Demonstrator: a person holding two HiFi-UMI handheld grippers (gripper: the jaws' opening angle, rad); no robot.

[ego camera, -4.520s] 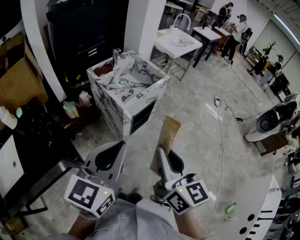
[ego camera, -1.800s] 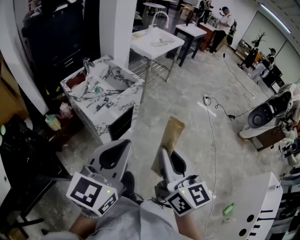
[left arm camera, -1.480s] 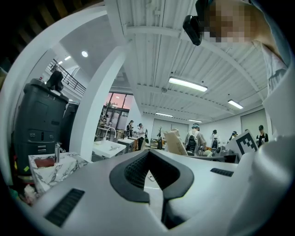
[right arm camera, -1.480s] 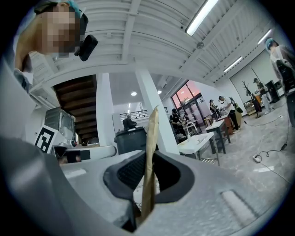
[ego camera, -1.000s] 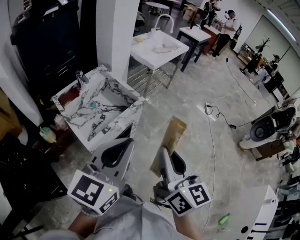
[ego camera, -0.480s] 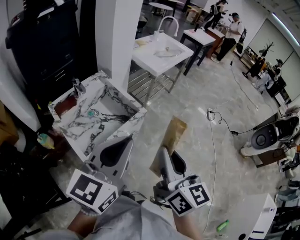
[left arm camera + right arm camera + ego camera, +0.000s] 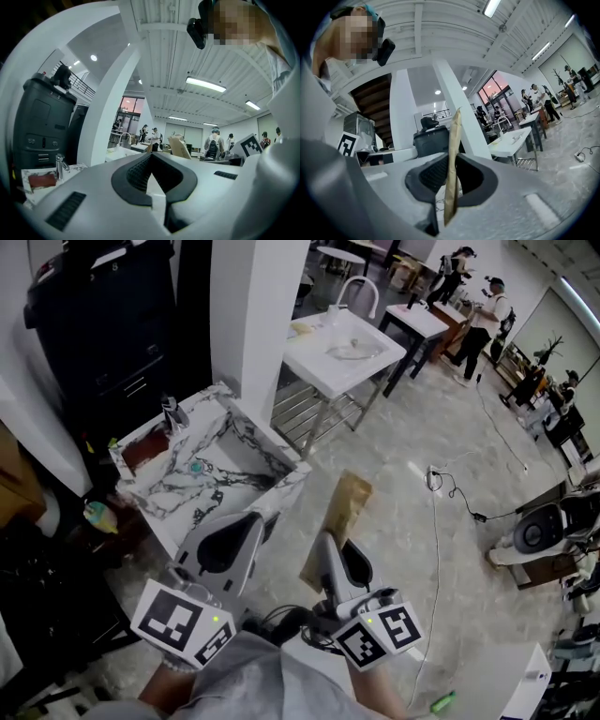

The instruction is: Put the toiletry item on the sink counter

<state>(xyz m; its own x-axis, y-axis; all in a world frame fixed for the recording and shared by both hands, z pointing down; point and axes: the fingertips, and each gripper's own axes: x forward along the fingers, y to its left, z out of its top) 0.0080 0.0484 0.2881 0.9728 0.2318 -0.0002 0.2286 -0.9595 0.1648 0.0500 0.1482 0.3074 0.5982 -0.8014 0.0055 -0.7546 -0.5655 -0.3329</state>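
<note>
The right gripper point(image 7: 325, 545) pinches a flat brown packet point(image 7: 341, 512) near the marble sink point(image 7: 286, 486); the left gripper point(image 7: 253, 519), jaws together, carries nothing.

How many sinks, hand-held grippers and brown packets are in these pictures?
Sinks: 2 (black-veined white marble sink counter, plain white basin on a metal frame)
Grippers: 2 (left hand-held gripper, right hand-held gripper)
Packets: 1 (flat brown paper packet, clamped in the right one)
Total: 5
</note>
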